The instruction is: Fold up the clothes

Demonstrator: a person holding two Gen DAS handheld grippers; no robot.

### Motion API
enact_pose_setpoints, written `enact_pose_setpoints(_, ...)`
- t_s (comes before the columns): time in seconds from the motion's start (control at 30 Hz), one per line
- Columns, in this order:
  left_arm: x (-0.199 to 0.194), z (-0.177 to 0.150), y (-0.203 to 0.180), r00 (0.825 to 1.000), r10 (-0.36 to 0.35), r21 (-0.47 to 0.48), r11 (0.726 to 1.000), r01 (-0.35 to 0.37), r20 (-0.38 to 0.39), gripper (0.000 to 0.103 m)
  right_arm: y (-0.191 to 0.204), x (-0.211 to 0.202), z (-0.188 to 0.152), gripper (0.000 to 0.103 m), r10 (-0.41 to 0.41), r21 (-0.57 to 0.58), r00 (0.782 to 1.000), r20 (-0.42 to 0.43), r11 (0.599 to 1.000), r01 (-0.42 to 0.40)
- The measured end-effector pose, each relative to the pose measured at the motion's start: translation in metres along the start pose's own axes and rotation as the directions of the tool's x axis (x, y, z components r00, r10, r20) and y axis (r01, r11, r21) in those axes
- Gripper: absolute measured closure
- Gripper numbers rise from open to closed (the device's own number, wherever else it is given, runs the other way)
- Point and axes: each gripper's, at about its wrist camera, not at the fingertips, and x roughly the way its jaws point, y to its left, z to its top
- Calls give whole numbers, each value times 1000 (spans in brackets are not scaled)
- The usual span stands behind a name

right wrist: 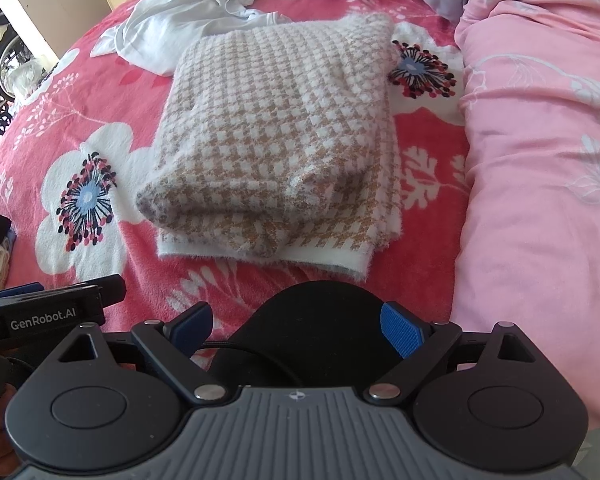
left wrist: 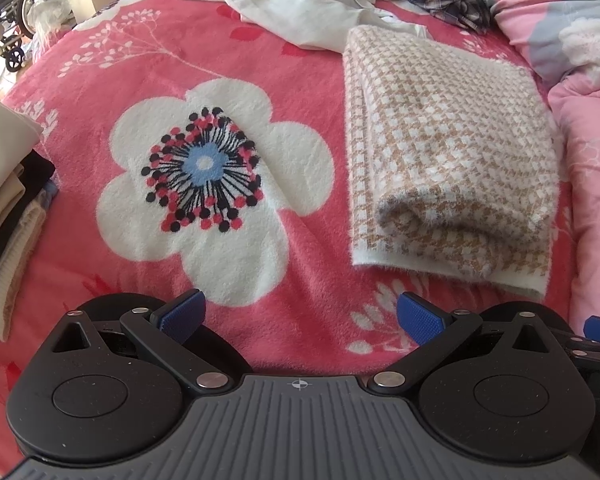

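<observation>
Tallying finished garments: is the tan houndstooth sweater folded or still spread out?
Folded. The houndstooth sweater lies as a compact rectangle on the pink blanket, layers doubled over at its near edge, with both tongs open and clear of it.

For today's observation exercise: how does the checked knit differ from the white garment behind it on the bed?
The checked knit is folded into a neat block; the white garment lies crumpled and spread. The knit is tan-and-white patterned and fuzzy; the garment is plain and smooth. Both rest on the pink flowered blanket, untouched by either gripper.
</observation>
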Motion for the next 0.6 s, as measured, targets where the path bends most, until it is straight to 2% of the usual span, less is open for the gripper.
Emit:
enact_pose_setpoints(0.37,3,1,1,1000,2,1,1000,-2,3,0,-9,0,6,9,7,12,1000,22,1000,-7)
enact_pose_setpoints(0.5,1,11,4,999,-15,-8,1000,15,45,0,-22,-9,22,9,20,26,995,101,999,-23)
enact_pose_setpoints(0.6,-1,28,6,995,-24,-10,1000,25,100,0,-35,-18,40,9,21,43,982,185,999,-30)
